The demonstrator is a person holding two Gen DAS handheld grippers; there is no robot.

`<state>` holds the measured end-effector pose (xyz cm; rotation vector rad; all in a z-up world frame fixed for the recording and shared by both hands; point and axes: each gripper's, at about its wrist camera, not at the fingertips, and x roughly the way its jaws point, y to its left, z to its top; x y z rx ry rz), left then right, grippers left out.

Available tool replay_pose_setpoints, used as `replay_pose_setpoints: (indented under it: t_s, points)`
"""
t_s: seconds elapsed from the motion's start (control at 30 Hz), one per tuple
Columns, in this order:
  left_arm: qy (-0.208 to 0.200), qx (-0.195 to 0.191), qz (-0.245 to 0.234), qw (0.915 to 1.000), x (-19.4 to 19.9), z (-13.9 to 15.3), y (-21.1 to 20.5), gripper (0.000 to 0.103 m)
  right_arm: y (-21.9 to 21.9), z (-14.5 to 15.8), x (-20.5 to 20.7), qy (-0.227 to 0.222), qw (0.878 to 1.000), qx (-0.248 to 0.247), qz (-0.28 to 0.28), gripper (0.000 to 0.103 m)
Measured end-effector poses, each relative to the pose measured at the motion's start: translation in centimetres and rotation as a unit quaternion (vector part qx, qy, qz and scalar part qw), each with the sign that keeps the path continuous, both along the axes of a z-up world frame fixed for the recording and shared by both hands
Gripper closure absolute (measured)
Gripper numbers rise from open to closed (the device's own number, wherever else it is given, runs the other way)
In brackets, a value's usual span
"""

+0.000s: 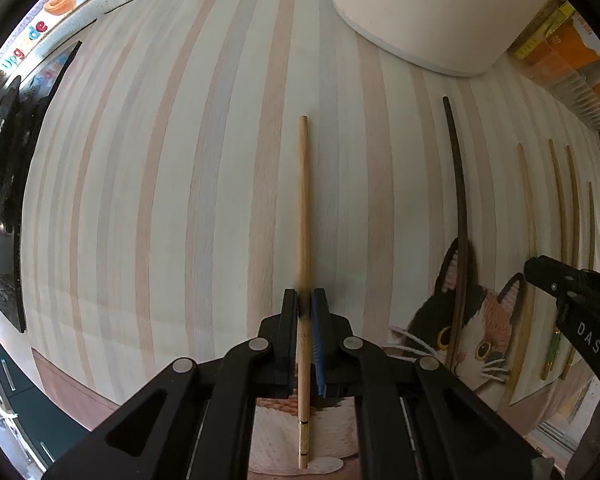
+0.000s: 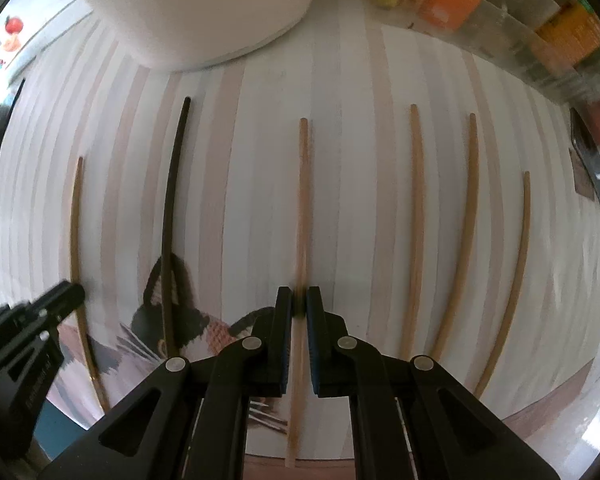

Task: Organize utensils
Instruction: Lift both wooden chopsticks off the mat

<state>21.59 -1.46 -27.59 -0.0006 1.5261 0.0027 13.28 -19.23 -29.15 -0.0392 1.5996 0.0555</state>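
Clamped tight, my left tongs (image 1: 305, 300) pinch a pale chopstick (image 1: 303, 200) running straight ahead over the striped desk (image 1: 160, 200). My right tongs (image 2: 299, 300) grip another light chopstick (image 2: 302, 200) the same way. Between both tongs lies a dark chopstick (image 2: 172, 200); beyond, a white container (image 2: 204, 12).

Pale container (image 2: 204, 12) top cut off; boxes (image 2: 500, 8) blurred.

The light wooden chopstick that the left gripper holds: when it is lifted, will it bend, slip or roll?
The light wooden chopstick looks straight and rigid, so it probably will not bend. The left gripper clamps it off-centre, so the long end may dip. Being slim and apparently round, it may roll on the striped mat if released.
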Motion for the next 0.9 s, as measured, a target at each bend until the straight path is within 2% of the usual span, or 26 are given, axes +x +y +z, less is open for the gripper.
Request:
replay_pose_setpoints:
  t_s: [0.07,0.17,0.27,0.47,0.73,0.87,0.9]
  points:
    - [0.000,0.002,-0.001,1.0000,0.8,-0.2,0.8,0.098,0.1,-0.1,-0.4,0.003,1.000,-0.001,0.003,0.095]
    - [-0.006,0.007,-0.006,0.9999,1.1,-0.5,-0.2,0.099,0.5,-0.6,1.4,0.004,1.000,-0.009,0.001,0.096]
    - [-0.007,0.007,-0.012,0.9999,1.6,-0.7,-0.9,0.099,0.2,-1.0,1.2,0.007,1.000,-0.022,-0.001,0.096]
    - [0.001,-0.004,-0.017,0.9998,2.8,-1.2,-1.3,0.098,-0.4,-2.0,1.8,0.029,0.999,-0.014,-0.004,0.095]
    - [0.000,0.024,-0.026,0.9994,3.5,-1.4,-3.0,0.099,-1.1,-2.5,4.2,0.040,0.999,-0.015,-0.006,0.094]
    - [-0.002,0.025,-0.027,0.9993,3.8,-1.6,-3.8,0.099,-1.2,-2.1,4.7,0.037,0.999,-0.016,-0.010,0.094]
    - [-0.003,0.024,-0.027,0.9993,3.6,-1.6,-3.9,0.099,-1.2,-2.7,4.4,0.035,0.999,-0.015,-0.013,0.094]
